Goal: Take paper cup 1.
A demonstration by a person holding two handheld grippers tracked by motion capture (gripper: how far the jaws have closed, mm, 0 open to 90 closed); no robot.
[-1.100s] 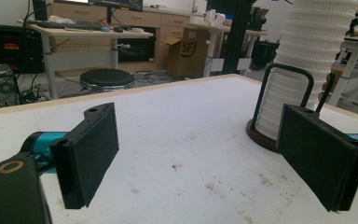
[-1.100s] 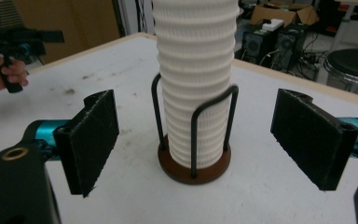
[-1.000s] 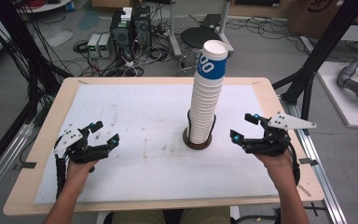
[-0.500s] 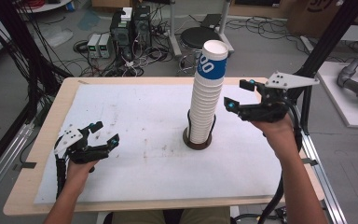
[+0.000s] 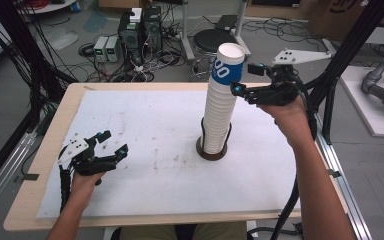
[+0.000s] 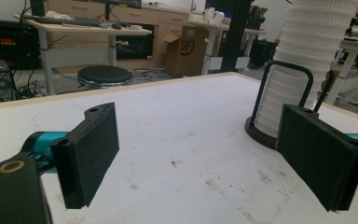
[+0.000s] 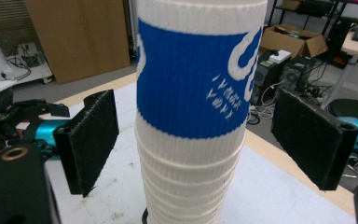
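Cup stack [image 5: 219,105] upright in holder [image 5: 214,149] at table [image 5: 145,125] centre. Right gripper [image 5: 245,80] raised level with top blue-banded cup [image 7: 193,70], jaws open either side, not touching. Left gripper [image 5: 114,144] low over table, jaws open, empty.

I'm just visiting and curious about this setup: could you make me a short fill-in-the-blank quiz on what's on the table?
1. The top cup of the cup stack has a ____ band.
2. The right tongs stand ____ either side of that cup, not touching.
3. The left tongs hold ____.

Missing words: blue; open; nothing
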